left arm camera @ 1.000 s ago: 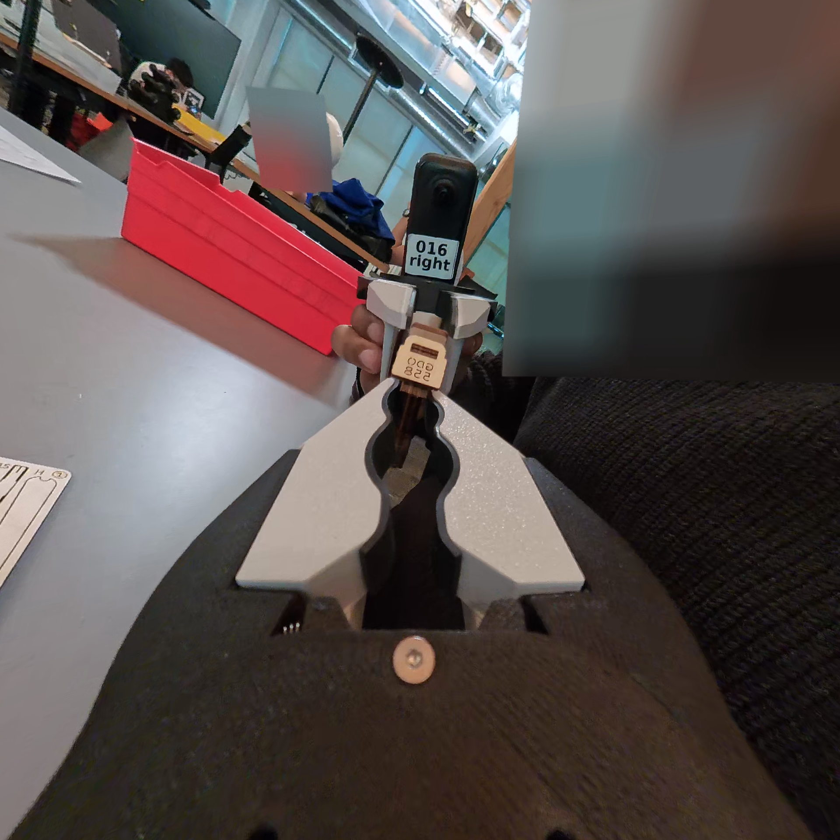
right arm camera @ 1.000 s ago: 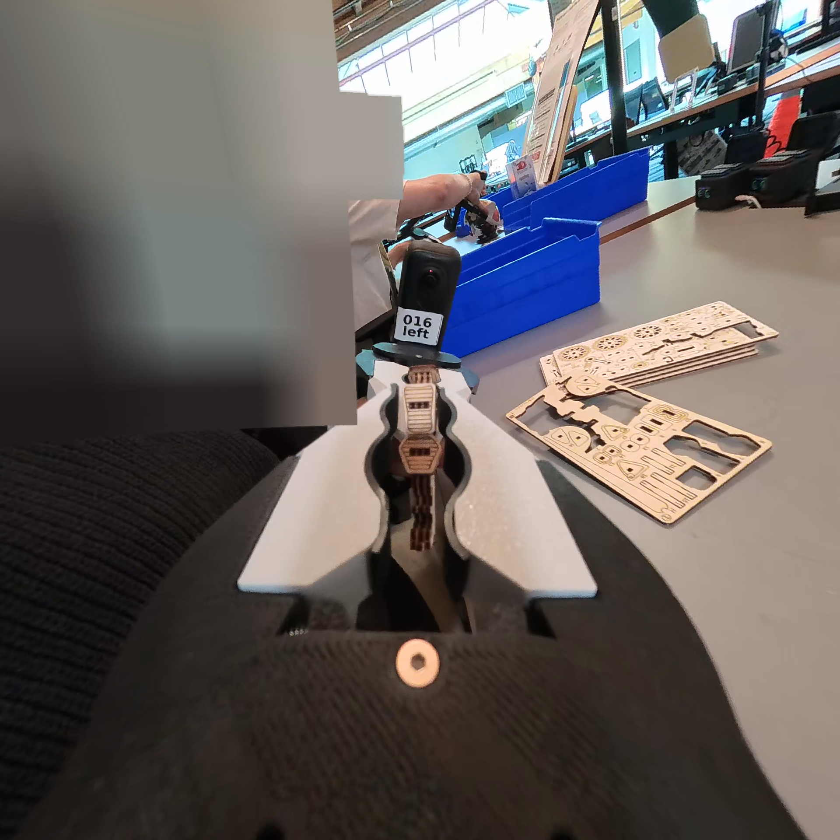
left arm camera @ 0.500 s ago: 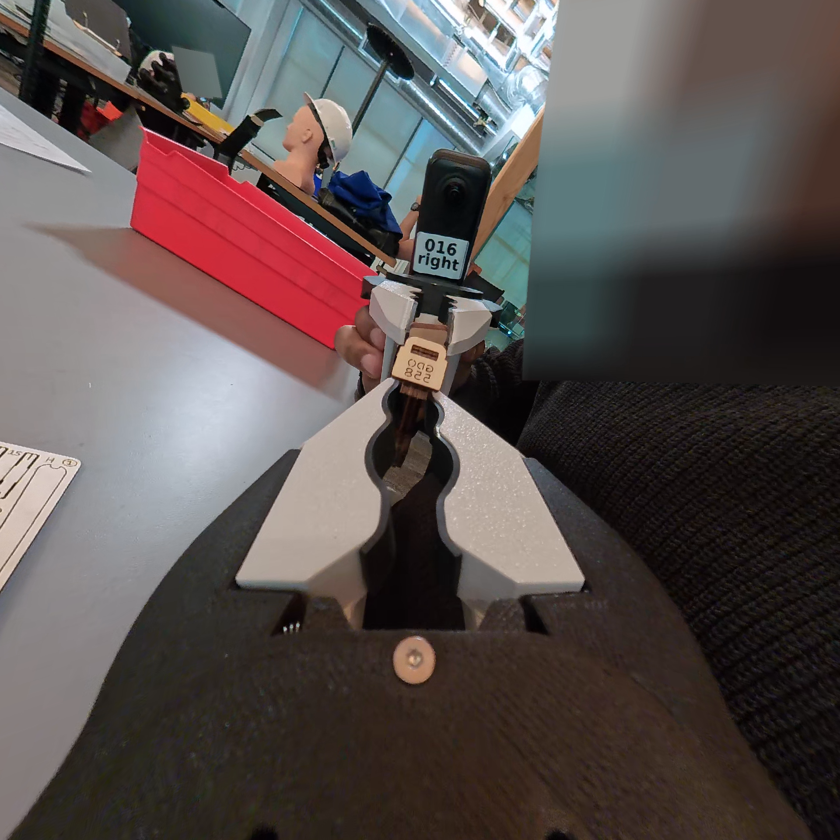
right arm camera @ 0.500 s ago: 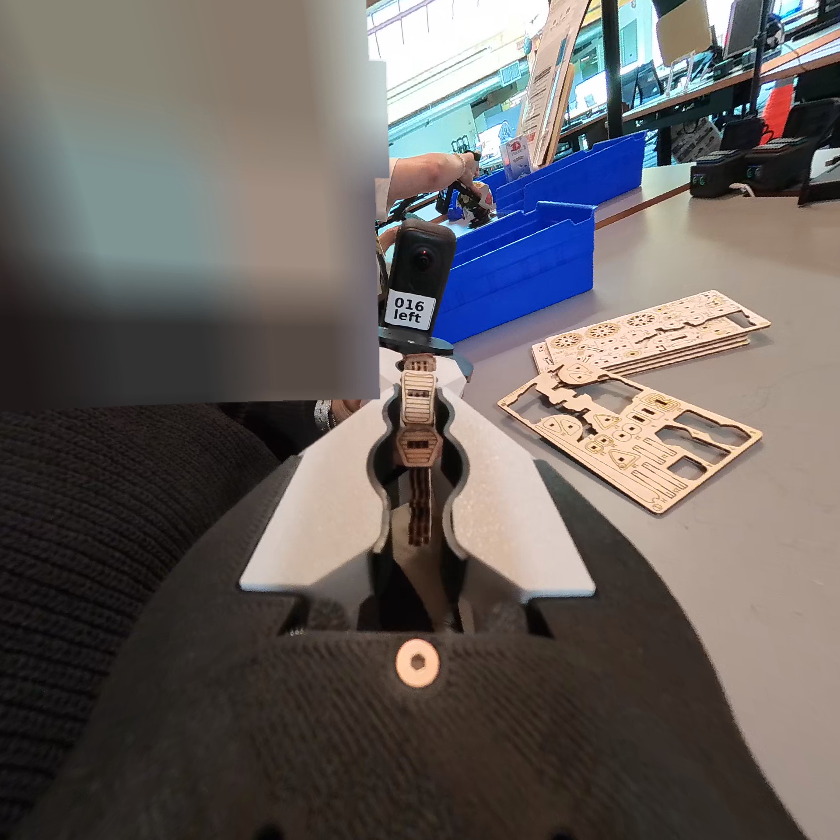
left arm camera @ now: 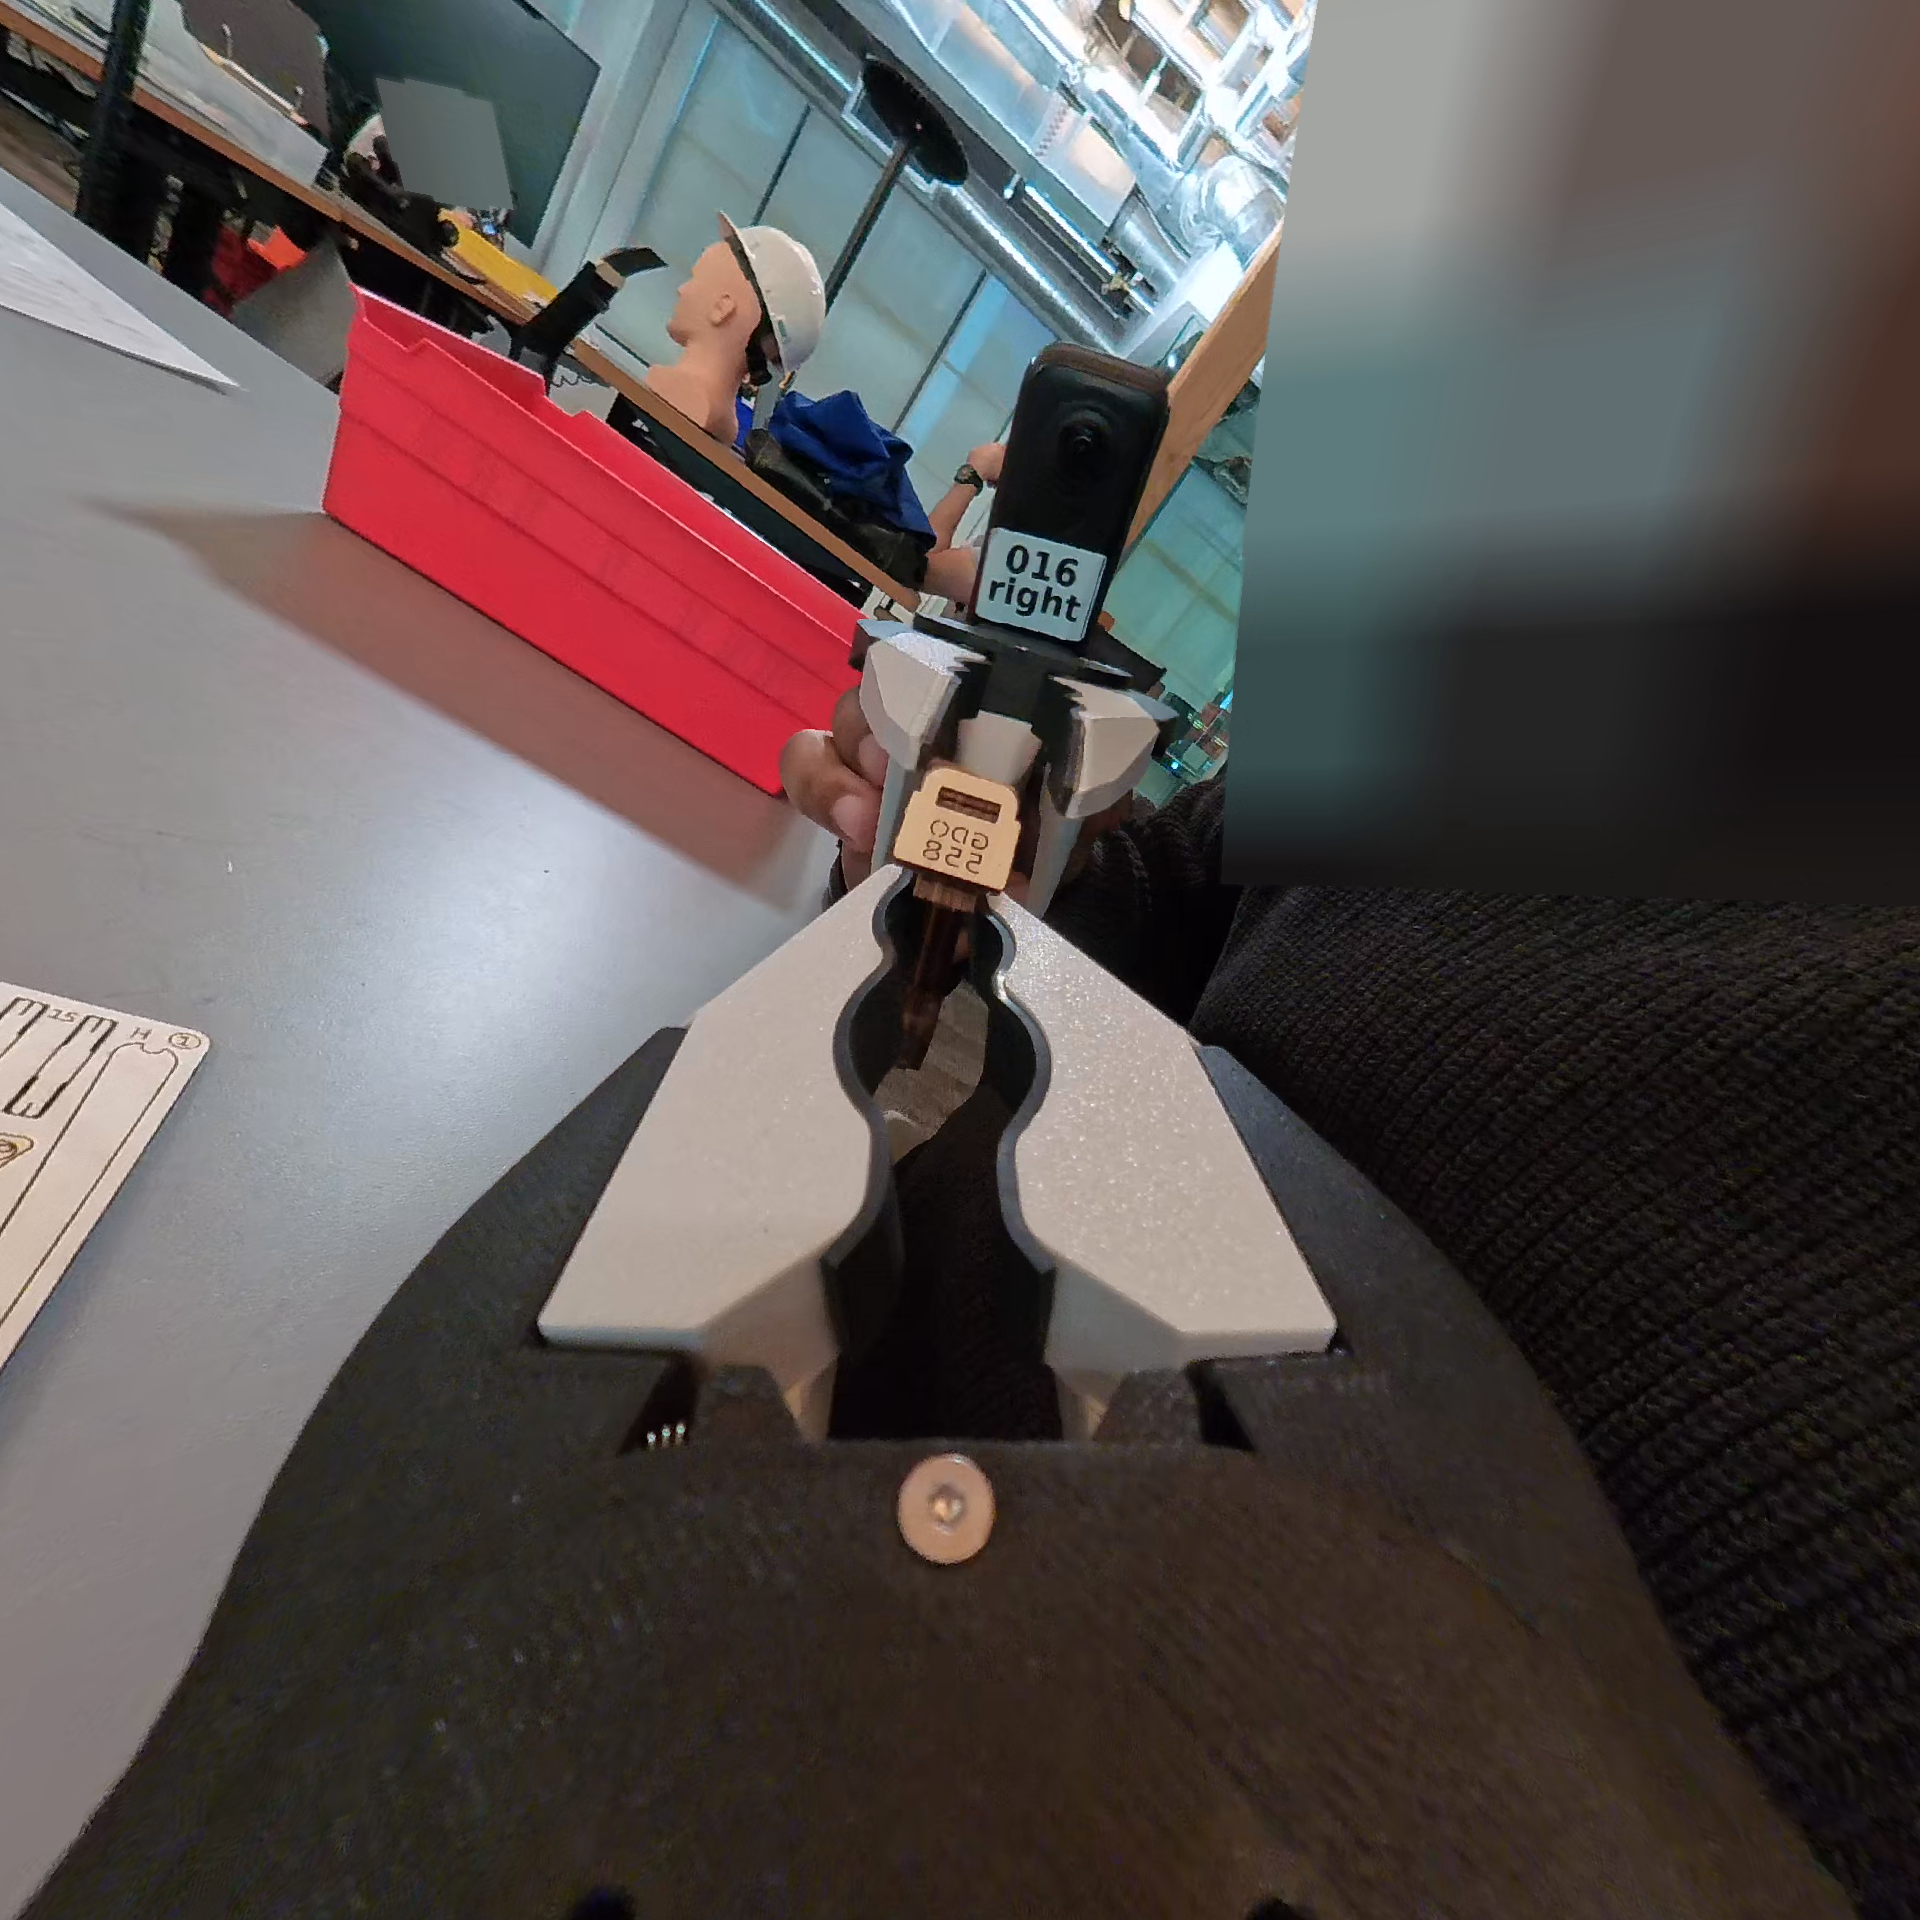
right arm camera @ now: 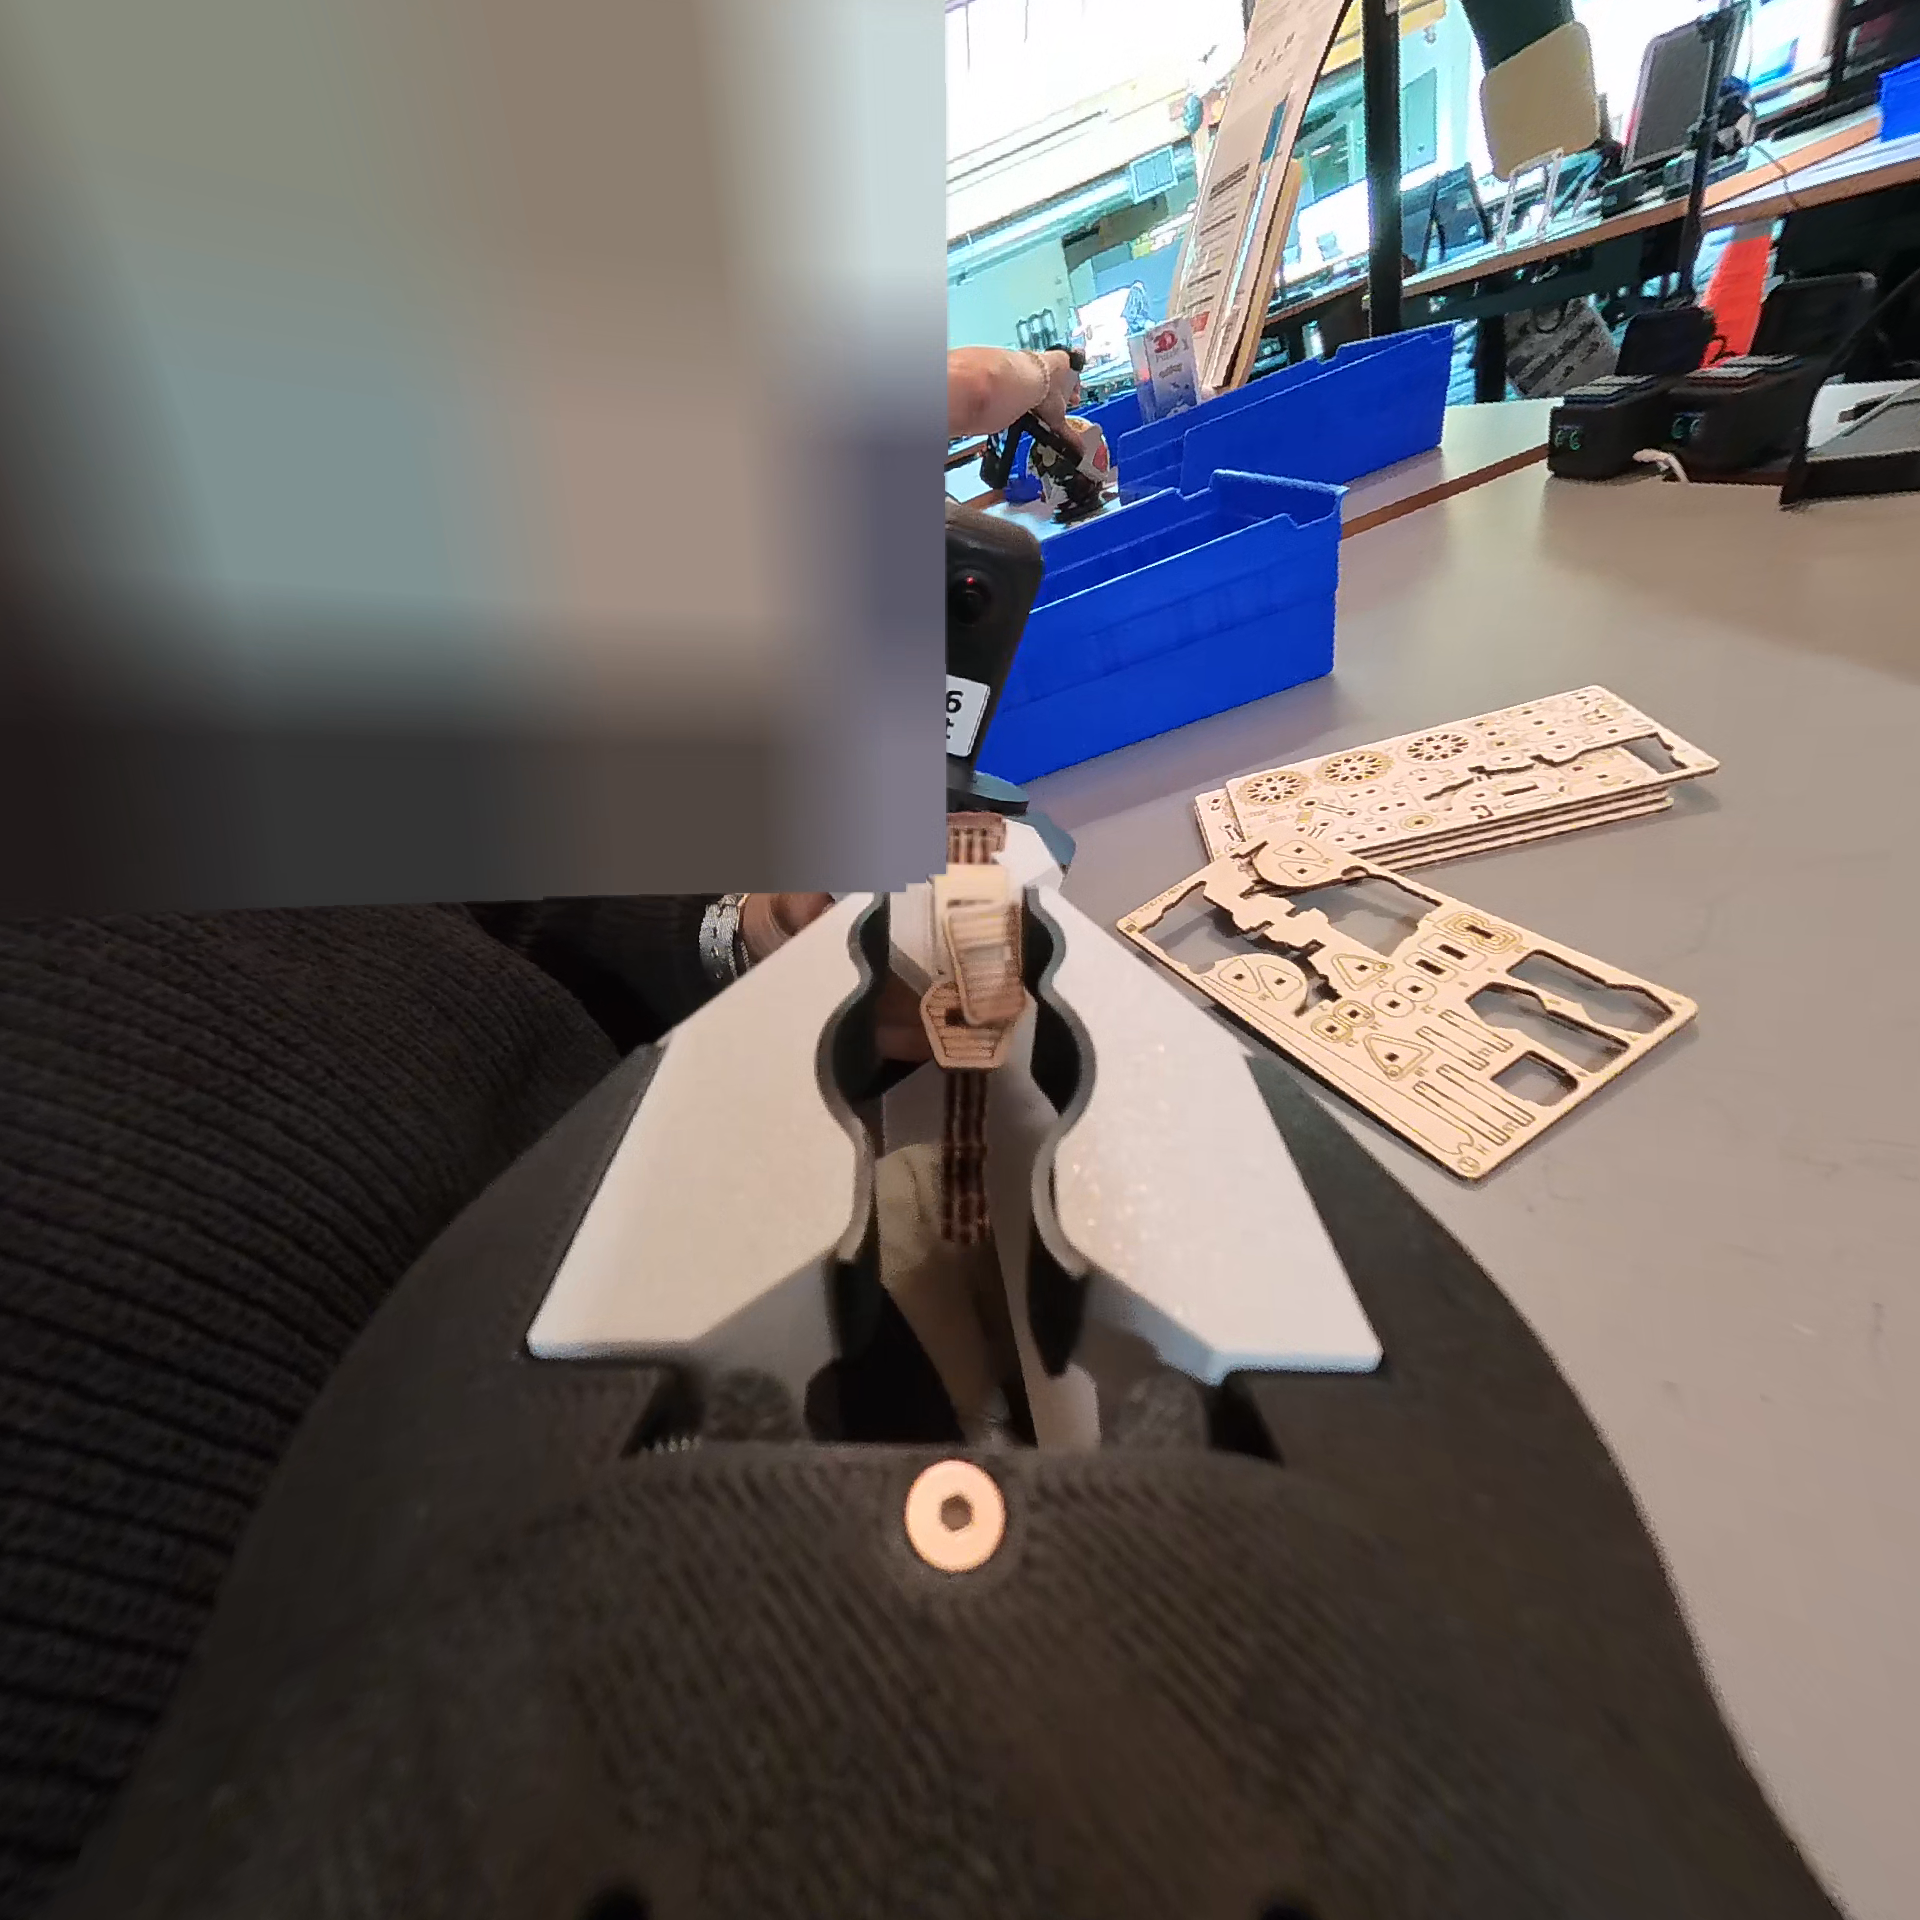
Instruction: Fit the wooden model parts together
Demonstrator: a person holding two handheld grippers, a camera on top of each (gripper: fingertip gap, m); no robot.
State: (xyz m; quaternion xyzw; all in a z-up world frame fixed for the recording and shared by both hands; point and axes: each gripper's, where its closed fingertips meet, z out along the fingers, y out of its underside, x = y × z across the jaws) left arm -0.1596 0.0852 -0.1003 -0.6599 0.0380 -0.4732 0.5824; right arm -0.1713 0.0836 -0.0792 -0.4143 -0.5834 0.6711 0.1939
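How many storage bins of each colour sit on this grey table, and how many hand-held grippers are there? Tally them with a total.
Red storage bin: 1
Blue storage bin: 1
Hand-held gripper: 2, the left and the right
Total: 4

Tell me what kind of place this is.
Probably a shared workshop or makerspace: long workbenches run across the back, a blue parts bin sits on the grey table, and laser-cut wooden part sheets lie beside it.
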